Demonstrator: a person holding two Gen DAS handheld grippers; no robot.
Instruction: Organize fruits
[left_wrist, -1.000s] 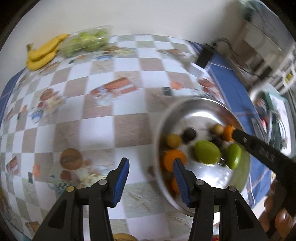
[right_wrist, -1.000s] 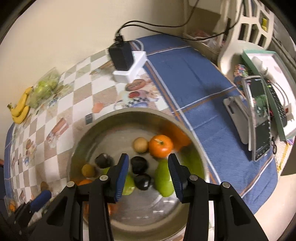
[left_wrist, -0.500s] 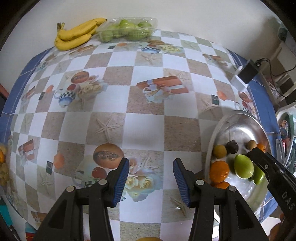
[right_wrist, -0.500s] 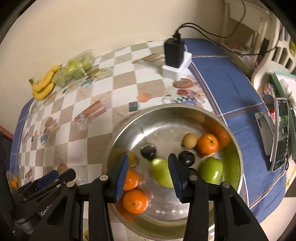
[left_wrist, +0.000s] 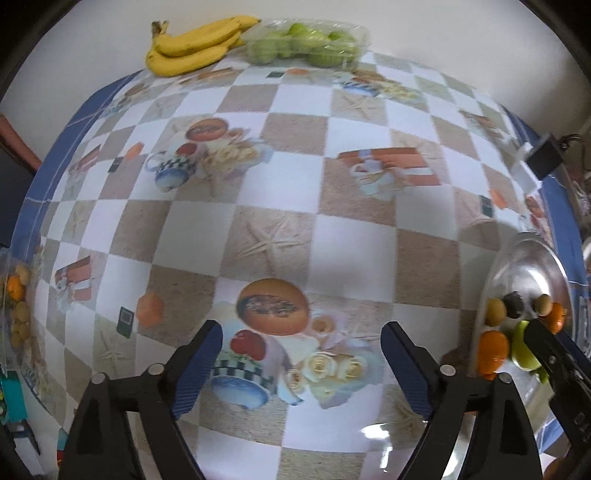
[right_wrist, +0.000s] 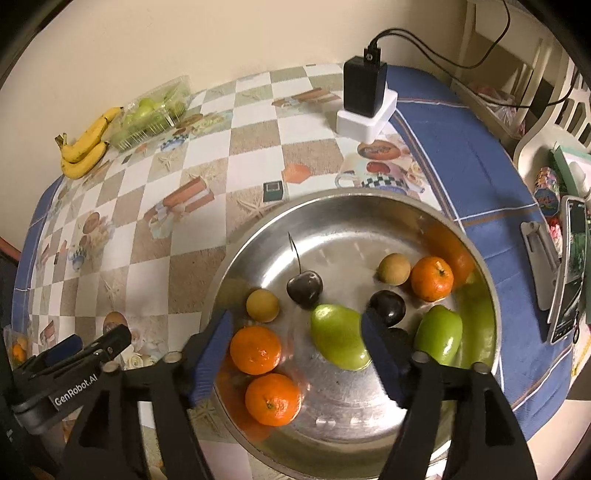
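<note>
A steel bowl (right_wrist: 369, 194) holds three oranges (right_wrist: 255, 349), two green fruits (right_wrist: 338, 339), dark cherries (right_wrist: 304, 288) and small yellow fruits (right_wrist: 262, 304). My right gripper (right_wrist: 297, 321) hangs over the bowl's near side with its jaws opening; nothing is gripped, though an orange and a green fruit lie below the gap. My left gripper (left_wrist: 303, 332) is over the printed tablecloth left of the bowl (left_wrist: 532, 258), its jaws opening and empty. Bananas (left_wrist: 195, 44) and a clear box of green fruit (left_wrist: 306, 42) lie at the table's far edge.
A black adapter on a white block (right_wrist: 364, 99) stands behind the bowl. A phone (right_wrist: 570, 266) and clutter lie at the right on the blue cloth. A bag of small fruits (left_wrist: 16, 295) sits at the table's left edge.
Both grippers' jaws have spread much wider. The left gripper swung left, off the bowl and over the tablecloth. The right gripper shifted left across the bowl.
</note>
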